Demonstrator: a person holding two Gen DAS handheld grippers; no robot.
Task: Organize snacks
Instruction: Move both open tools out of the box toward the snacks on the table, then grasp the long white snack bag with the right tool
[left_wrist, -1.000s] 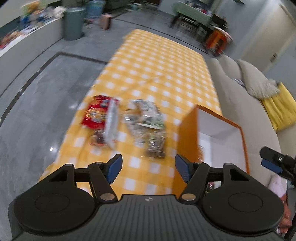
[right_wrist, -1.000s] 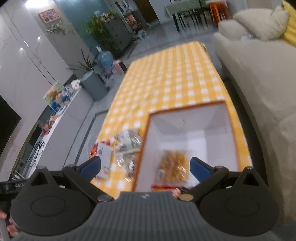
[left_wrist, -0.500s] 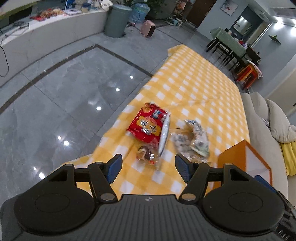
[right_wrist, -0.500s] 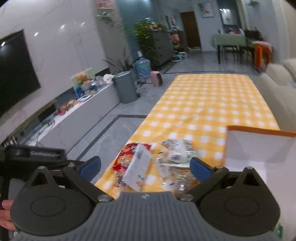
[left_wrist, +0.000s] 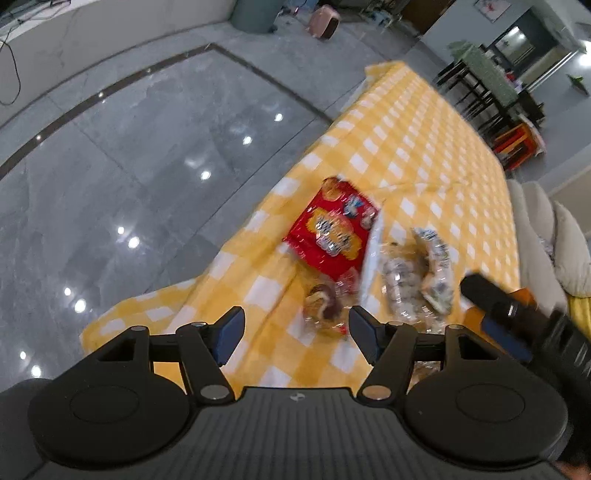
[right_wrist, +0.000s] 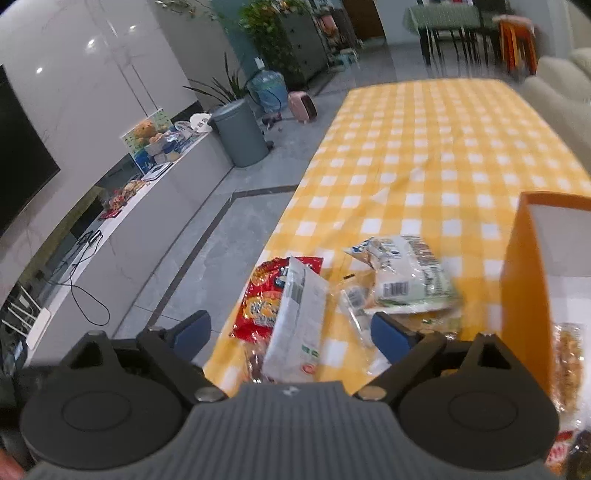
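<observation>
Several snack packs lie near the front of the yellow checked tablecloth (left_wrist: 424, 147): a red bag (left_wrist: 328, 229), a white pack (right_wrist: 299, 314) leaning over it, a clear pack with a brown cake (left_wrist: 323, 306) and pale wrapped packs (right_wrist: 406, 277). My left gripper (left_wrist: 295, 338) is open and empty above the table's front edge, just short of the brown cake pack. My right gripper (right_wrist: 290, 332) is open and empty over the white pack. The orange box (right_wrist: 524, 273) stands to the right with a golden snack bag (right_wrist: 567, 365) inside.
The table's left edge drops to a glossy grey floor (left_wrist: 129, 166). A grey bin (right_wrist: 240, 133) and a white counter (right_wrist: 110, 236) stand at the left. A sofa (left_wrist: 543, 236) runs along the table's right side. The right gripper's finger (left_wrist: 495, 299) shows in the left wrist view.
Both grippers have swung left from the orange box toward the snack pile and come closer to it. Both stayed open and empty.
</observation>
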